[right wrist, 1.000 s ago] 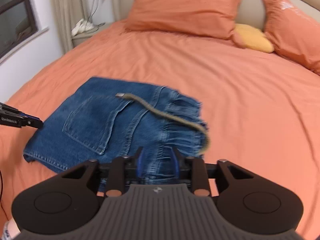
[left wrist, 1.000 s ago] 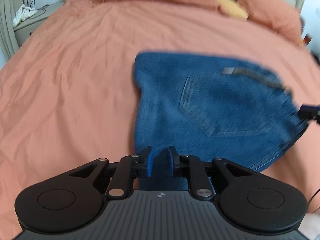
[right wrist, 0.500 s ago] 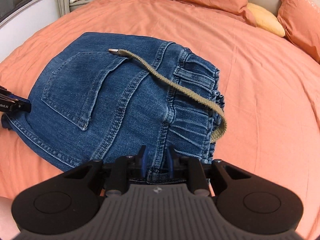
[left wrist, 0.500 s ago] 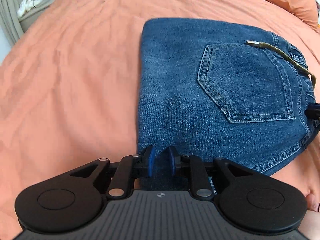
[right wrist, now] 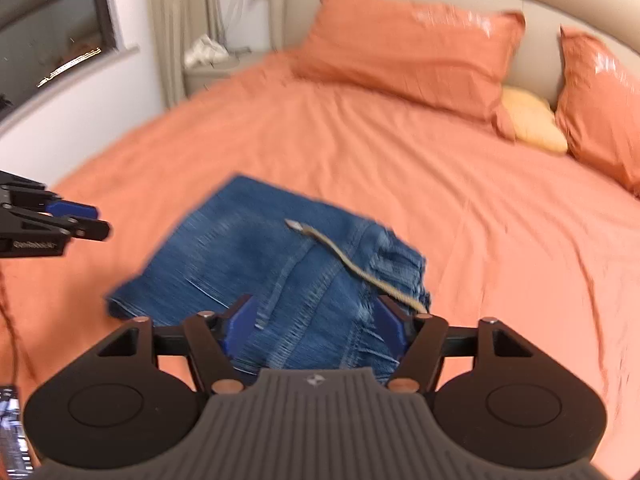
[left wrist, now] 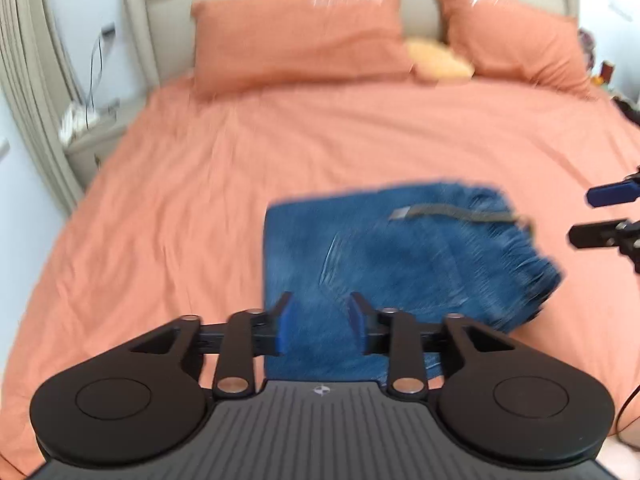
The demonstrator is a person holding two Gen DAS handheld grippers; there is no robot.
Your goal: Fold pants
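The folded blue jeans point(left wrist: 400, 264) lie flat on the orange bed, back pocket up, with an olive drawstring point(left wrist: 452, 214) across the top. They also show in the right wrist view point(right wrist: 280, 276). My left gripper point(left wrist: 320, 326) is open and empty, raised above the near edge of the jeans. My right gripper point(right wrist: 314, 322) is open wide and empty, above the waistband end. Each gripper shows in the other's view, the right one point(left wrist: 608, 216) and the left one point(right wrist: 72, 220), both off the cloth.
The orange bedspread point(left wrist: 200, 200) spreads all around the jeans. Orange pillows point(left wrist: 296, 36) and a small yellow cushion point(left wrist: 438, 60) lie against the beige headboard. A nightstand point(left wrist: 92, 132) with white things and cables stands at the left. A window point(right wrist: 52, 24) is on the left wall.
Both grippers have opened, let go of the jeans and pulled up and back. The folded jeans stay on the bed.
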